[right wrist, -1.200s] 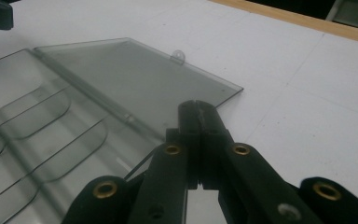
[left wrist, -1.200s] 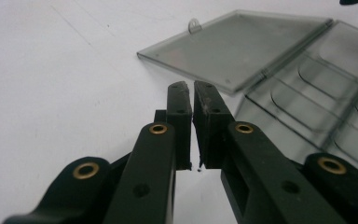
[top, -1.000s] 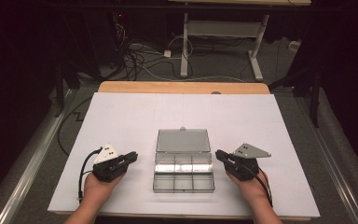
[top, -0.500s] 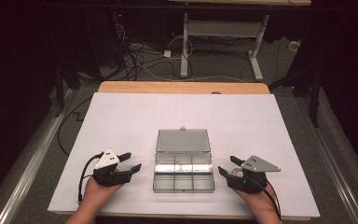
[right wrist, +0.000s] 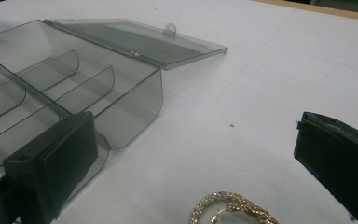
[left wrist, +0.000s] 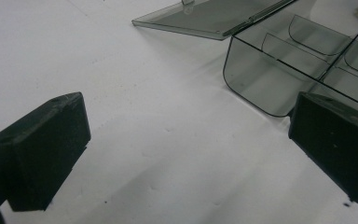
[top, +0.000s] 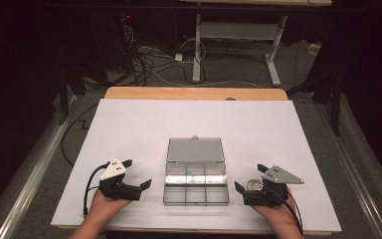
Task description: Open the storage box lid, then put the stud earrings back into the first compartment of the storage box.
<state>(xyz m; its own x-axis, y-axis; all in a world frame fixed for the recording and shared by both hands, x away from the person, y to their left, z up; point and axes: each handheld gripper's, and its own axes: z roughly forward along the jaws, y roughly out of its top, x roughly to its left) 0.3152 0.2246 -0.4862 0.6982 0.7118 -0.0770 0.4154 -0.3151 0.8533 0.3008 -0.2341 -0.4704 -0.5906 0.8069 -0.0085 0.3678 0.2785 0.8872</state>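
Jaws of both the left gripper (top: 138, 175) and right gripper (top: 248, 178) have just been opening wide, nothing gripped, flanking the clear compartment box (top: 196, 185); a gold chain (right wrist: 233, 209) lies between the right gripper's jaws.

The smoke-grey see-through plastic compartment box (top: 196, 188) has a lid (top: 195, 150) of the same tinted grey. It lies on a plain white sheet (top: 144, 124) that covers a light brown wooden tabletop (top: 194, 93). Both pairs of tongs, left (top: 137, 174) and right (top: 248, 178), are matt black, each topped by a pale grey three-cornered plate. The chain (right wrist: 233, 210) is gold and glittering.
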